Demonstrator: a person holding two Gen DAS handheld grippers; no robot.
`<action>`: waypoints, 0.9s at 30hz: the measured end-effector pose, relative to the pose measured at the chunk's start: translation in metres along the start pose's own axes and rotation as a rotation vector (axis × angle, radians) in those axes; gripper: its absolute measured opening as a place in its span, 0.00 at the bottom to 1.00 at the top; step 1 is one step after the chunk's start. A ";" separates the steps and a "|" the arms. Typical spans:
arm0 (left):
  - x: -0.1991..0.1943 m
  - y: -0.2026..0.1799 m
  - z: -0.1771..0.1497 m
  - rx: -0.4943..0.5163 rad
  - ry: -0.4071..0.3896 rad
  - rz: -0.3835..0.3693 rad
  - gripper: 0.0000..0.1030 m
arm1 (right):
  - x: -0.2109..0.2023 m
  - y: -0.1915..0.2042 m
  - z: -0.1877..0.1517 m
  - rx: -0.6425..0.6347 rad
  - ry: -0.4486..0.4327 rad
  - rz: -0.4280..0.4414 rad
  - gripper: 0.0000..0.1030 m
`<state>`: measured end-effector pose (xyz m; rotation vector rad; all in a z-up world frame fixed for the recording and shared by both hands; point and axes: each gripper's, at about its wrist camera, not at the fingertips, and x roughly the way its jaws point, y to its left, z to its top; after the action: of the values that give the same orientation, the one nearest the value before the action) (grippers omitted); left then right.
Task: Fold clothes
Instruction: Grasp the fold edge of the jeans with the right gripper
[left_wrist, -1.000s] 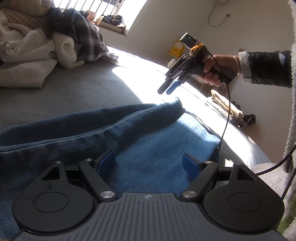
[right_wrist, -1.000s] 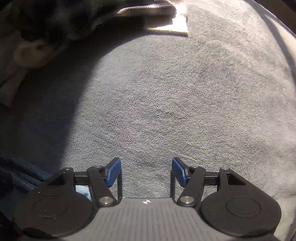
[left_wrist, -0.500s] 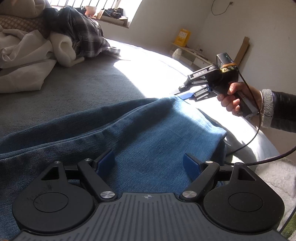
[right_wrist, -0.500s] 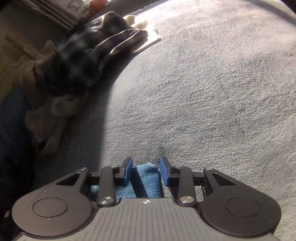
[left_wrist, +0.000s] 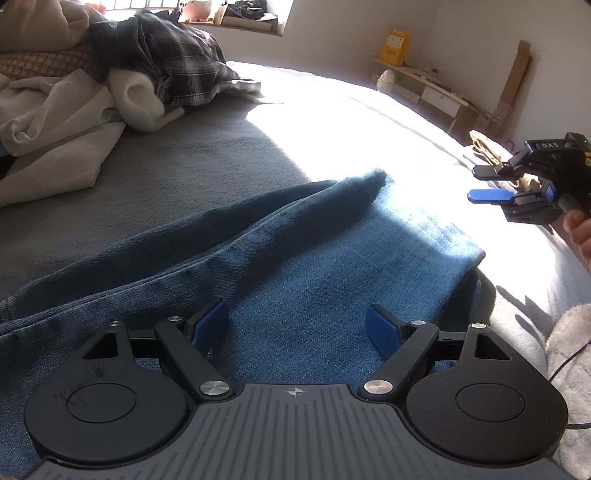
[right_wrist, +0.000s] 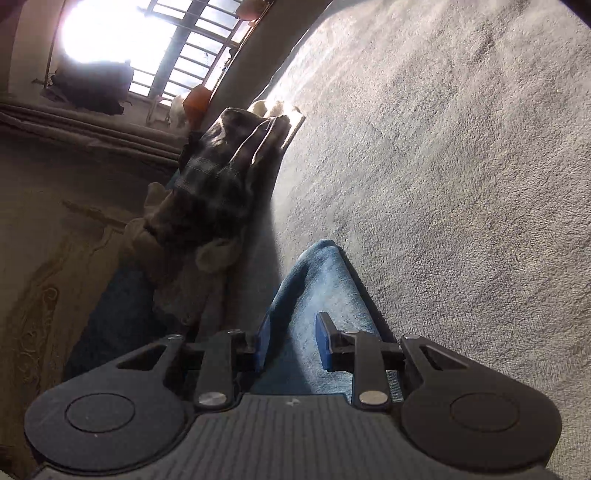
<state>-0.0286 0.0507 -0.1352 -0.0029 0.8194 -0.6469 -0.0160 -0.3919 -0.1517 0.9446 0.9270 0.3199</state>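
Observation:
Blue jeans (left_wrist: 314, 258) lie flat across the grey bed cover (left_wrist: 184, 166), one leg end bunched into a ridge toward the sunlit patch. My left gripper (left_wrist: 297, 325) hovers low over the jeans, open, with nothing between its pads. My right gripper (left_wrist: 476, 183) is held by a hand (left_wrist: 580, 229) off the jeans' right edge, in the air, pointing left. In the right wrist view the right gripper (right_wrist: 291, 334) is rolled sideways, its fingers a narrow gap apart, and the jeans (right_wrist: 325, 280) show beyond them, not pinched.
A dark plaid shirt (left_wrist: 177, 62) and cream garments (left_wrist: 55, 122) are heaped at the bed's far left; the plaid shirt (right_wrist: 221, 173) also shows beside the barred window. A low shelf (left_wrist: 436, 92) lines the right wall. White fleece (left_wrist: 569, 350) and a cable sit at lower right.
The right gripper came down to the jeans' far end, then drew back to the right and rolled sideways, its fingers narrowing. The left gripper stayed open over the jeans.

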 end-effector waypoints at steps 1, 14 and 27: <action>0.001 -0.003 0.001 0.007 0.007 0.017 0.83 | 0.009 -0.001 -0.008 -0.037 0.024 -0.042 0.28; -0.046 -0.047 -0.003 0.116 -0.081 0.301 0.84 | 0.007 0.028 -0.048 -0.438 -0.080 -0.226 0.09; -0.035 -0.033 -0.037 0.045 -0.067 0.283 0.86 | 0.051 0.063 -0.080 -0.745 -0.006 -0.464 0.09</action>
<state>-0.0891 0.0514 -0.1294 0.1297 0.7239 -0.3962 -0.0406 -0.2811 -0.1483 0.0400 0.8924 0.2330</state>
